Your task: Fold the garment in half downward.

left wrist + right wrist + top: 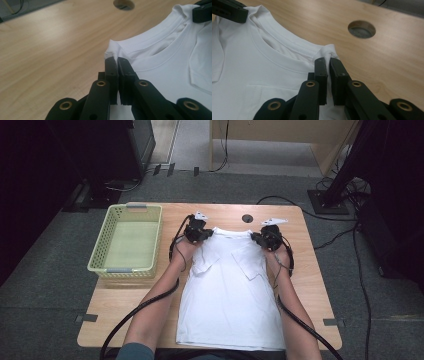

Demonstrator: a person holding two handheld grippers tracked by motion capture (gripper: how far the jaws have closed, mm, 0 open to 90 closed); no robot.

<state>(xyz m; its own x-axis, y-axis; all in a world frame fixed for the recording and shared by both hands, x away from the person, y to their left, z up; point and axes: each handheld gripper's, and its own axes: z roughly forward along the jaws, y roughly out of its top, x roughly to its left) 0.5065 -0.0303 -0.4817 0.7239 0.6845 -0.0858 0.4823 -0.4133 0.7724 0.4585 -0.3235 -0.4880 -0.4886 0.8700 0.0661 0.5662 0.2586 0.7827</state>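
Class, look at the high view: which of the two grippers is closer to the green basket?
The left gripper, pinching the white T-shirt's shoulder on the side beside the green basket. The right gripper grips the opposite shoulder.

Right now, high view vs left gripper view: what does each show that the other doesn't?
High view alone: the green basket left of the shirt, both forearms, and the whole white T-shirt lying with its sleeves folded in.

Left gripper view alone: the left gripper seen close, jaws pinched on the shoulder fabric beside the ribbed collar.

Both: the T-shirt, the wooden table with its round cable hole, and the right gripper at the other shoulder.
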